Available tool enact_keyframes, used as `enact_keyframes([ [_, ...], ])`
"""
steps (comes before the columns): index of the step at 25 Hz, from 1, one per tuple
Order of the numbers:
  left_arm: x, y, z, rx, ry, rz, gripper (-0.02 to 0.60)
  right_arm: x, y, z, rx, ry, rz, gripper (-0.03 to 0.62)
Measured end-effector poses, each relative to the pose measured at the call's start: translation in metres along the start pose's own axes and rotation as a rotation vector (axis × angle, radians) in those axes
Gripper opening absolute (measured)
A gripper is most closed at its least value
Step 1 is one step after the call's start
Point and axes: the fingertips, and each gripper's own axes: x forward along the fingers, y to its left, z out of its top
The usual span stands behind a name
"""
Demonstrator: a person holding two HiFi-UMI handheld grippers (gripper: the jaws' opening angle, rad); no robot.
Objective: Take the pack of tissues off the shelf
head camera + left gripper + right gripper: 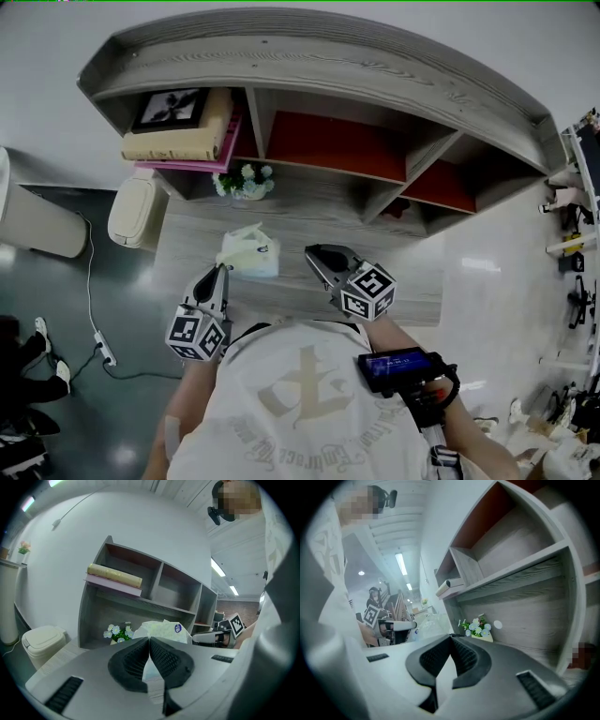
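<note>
The pack of tissues (249, 251) is pale with a small blue round label and lies on the grey wooden surface (309, 202) in front of the shelf's (375, 70) lower opening. In the left gripper view the tissue pack (164, 628) shows just past the jaws. My left gripper (223, 269) is close to the pack's left near corner and is shut, with nothing seen between its pads. My right gripper (314, 253) is to the right of the pack, apart from it, and also shut and empty. From the right gripper view the tissue pack (429, 624) lies to the left.
A small pot of white flowers (246, 181) stands behind the pack under the shelf. Stacked books (183, 136) and a framed picture (171, 108) fill the upper left compartment. A white bin (136, 208) stands left of the desk, and a power strip (105, 352) lies on the floor.
</note>
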Motion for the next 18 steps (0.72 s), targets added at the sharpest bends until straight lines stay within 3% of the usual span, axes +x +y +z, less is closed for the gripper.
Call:
enact_keyframes([
  [18, 0.011, -0.003, -0.005, -0.001, 0.019, -0.101, 0.018, -0.011, 0.005, -0.002, 0.006, -0.026, -0.095, 0.003],
])
